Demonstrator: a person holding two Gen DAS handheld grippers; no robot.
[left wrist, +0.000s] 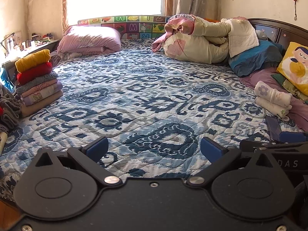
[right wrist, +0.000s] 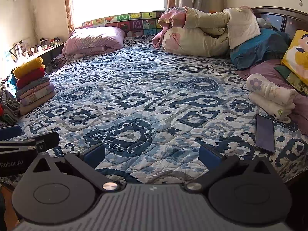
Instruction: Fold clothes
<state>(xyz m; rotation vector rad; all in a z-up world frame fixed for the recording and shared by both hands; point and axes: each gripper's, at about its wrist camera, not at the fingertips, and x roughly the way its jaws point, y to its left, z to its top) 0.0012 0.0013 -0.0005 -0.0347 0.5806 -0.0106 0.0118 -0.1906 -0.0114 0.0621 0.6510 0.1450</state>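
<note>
A stack of folded clothes (left wrist: 37, 80) (right wrist: 32, 84), yellow and red on top, stands at the left edge of the blue-patterned bedspread (left wrist: 146, 96) (right wrist: 146, 96). Unfolded grey garments (left wrist: 8, 111) (right wrist: 8, 107) lie heaped beside it, nearer to me. Two folded white pieces (left wrist: 273, 100) (right wrist: 271, 96) rest at the right side. My left gripper (left wrist: 154, 148) hovers open over the near bedspread with nothing between its blue pads. My right gripper (right wrist: 152, 155) is open too, over the same near area, and empty. Each gripper shows at the other view's edge.
A dark phone (right wrist: 264, 132) (left wrist: 273, 127) lies on the bedspread near the white pieces. A pink folded quilt (left wrist: 90, 40) and a cream bundled duvet (left wrist: 202, 38) sit at the far end. Pillows (left wrist: 294, 67) line the right headboard. A cluttered desk (left wrist: 28, 44) stands to the left.
</note>
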